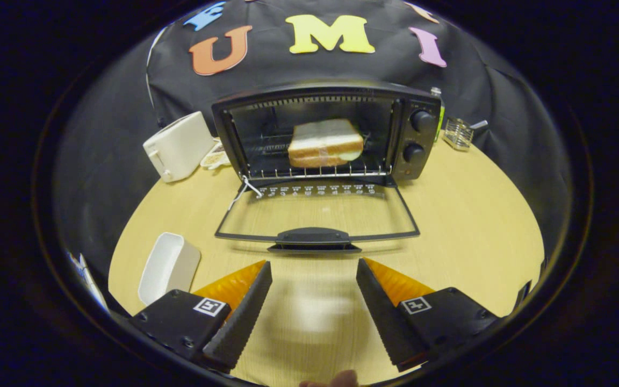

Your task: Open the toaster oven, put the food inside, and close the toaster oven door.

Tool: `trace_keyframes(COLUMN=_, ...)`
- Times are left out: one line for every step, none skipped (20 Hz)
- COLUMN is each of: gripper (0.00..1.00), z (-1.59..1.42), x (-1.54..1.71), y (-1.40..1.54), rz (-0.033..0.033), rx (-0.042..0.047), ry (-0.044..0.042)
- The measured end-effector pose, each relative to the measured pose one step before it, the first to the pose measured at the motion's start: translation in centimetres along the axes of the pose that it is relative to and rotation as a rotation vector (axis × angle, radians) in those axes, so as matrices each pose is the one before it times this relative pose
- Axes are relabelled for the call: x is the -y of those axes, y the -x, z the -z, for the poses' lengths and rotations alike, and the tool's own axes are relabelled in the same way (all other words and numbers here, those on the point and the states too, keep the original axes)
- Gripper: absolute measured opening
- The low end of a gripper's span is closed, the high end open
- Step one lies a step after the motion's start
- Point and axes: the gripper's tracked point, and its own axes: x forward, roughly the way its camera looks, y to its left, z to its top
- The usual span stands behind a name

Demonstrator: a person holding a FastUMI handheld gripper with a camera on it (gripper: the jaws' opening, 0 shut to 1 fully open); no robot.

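The toaster oven (326, 134) stands at the far side of the round wooden table (465, 226), and its door (317, 215) hangs wide open, folded flat down toward the tool with its dark handle (314, 236) nearest us. Inside, look at that: the food, a sandwich of white bread (325, 143), sits on the wire rack (320, 173), roughly in the middle of the chamber. Two round knobs (421, 121) are stacked on the oven's right-hand panel.

The tool (314, 293) hovers low over the table, just short of the door handle, and its fingers (245, 306) are spread well apart with nothing between them but bare wood. It touches neither the door nor the food.

Off to the left of the oven stands a white toaster (179, 146), with a small pale dish (216, 159) tucked between it and the oven. Nearer, left of the tool's left finger, lies a white rectangular container (168, 267). Past the oven's right side rests a small wire basket (459, 133), and a green-labelled bottle (439, 115) peeks out behind the oven's corner.
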Motion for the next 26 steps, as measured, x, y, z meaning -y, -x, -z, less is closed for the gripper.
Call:
trace_keyframes(gripper=1.00, z=0.347, x=0.112, y=-0.723, rz=0.00726, rx=-0.00546, ry=-0.01177)
trace_keyframes(gripper=1.00, z=0.252, x=0.150, y=-0.762, rz=0.00549, rx=-0.00522, ry=-0.00795)
trace_keyframes(gripper=1.00, z=0.233, x=0.043, y=-0.610, rz=0.00204, rx=-0.00712, ry=-0.00648)
trace_keyframes(gripper=1.00, z=0.077, x=0.006, y=-0.561, rz=0.00301, rx=-0.00273, ry=-0.01307)
trace_keyframes(gripper=1.00, z=-0.091, x=0.105, y=-0.457, rz=0.00689, rx=0.00083, ry=-0.00964)
trace_keyframes(gripper=1.00, z=-0.052, x=0.163, y=-0.398, rz=0.00716, rx=-0.00077, ry=-0.00095)
trace_keyframes(gripper=1.00, z=-0.262, x=0.113, y=-0.271, rz=0.00803, rx=0.00331, ry=0.00167)
trace_keyframes(gripper=1.00, z=-0.413, x=0.103, y=-0.318, rz=0.00842, rx=0.01226, ry=0.01122)
trace_keyframes(gripper=1.00, z=0.070, x=-0.064, y=0.011, rz=0.00153, rx=-0.00827, ry=0.00858)
trace_keyframes(gripper=1.00, z=-0.074, x=0.071, y=0.027, rz=0.00485, rx=0.00546, ry=0.00088)
trace_keyframes(gripper=1.00, z=-0.130, x=-0.124, y=0.179, rz=0.00375, rx=0.00543, ry=0.00962)
trace_keyframes(gripper=1.00, z=-0.151, x=0.117, y=0.348, rz=0.00521, rx=0.00370, ry=0.00442)
trace_keyframes(gripper=1.00, z=-0.389, x=-0.040, y=0.514, rz=0.00126, rx=0.00881, ry=-0.00509)
trace_keyframes(gripper=1.00, z=-0.438, x=-0.131, y=0.779, rz=-0.00060, rx=0.01138, ry=-0.00659)
trace_keyframes(gripper=1.00, z=-0.544, x=-0.066, y=0.772, rz=-0.00236, rx=0.01210, ry=-0.00073)
trace_keyframes(gripper=1.00, z=-0.567, x=-0.069, y=0.618, rz=-0.00117, rx=0.01542, ry=-0.00221)
trace_keyframes(gripper=1.00, z=-0.802, x=-0.174, y=0.735, rz=-0.00532, rx=0.01713, ry=-0.00641)
trace_keyframes(gripper=1.00, z=-1.121, x=-0.116, y=0.808, rz=-0.00344, rx=0.02253, ry=0.00413)
trace_keyframes(gripper=1.00, z=-1.066, x=-0.182, y=0.504, rz=-0.00145, rx=0.02197, ry=0.01004)
trace_keyframes(gripper=1.00, z=-1.090, x=-0.109, y=0.261, rz=0.00144, rx=0.02447, ry=0.01704)
trace_keyframes(gripper=1.00, z=-1.059, x=-0.211, y=0.240, rz=0.00223, rx=0.02337, ry=0.02101)
trace_keyframes(gripper=1.00, z=-0.769, x=-0.008, y=0.356, rz=-0.00035, rx=0.02108, ry=0.01523)
trace_keyframes(gripper=1.00, z=-1.140, x=-0.217, y=0.264, rz=-0.00627, rx=0.01340, ry=0.00335)
trace_keyframes(gripper=1.00, z=-1.391, x=0.035, y=0.049, rz=-0.00245, rx=0.02164, ry=-0.01072)
trace_keyframes(gripper=1.00, z=-1.959, x=0.006, y=0.478, rz=0.00114, rx=0.03184, ry=-0.00773)
trace_keyframes(gripper=1.00, z=-2.689, x=-0.195, y=0.232, rz=0.00038, rx=0.03131, ry=-0.00145)
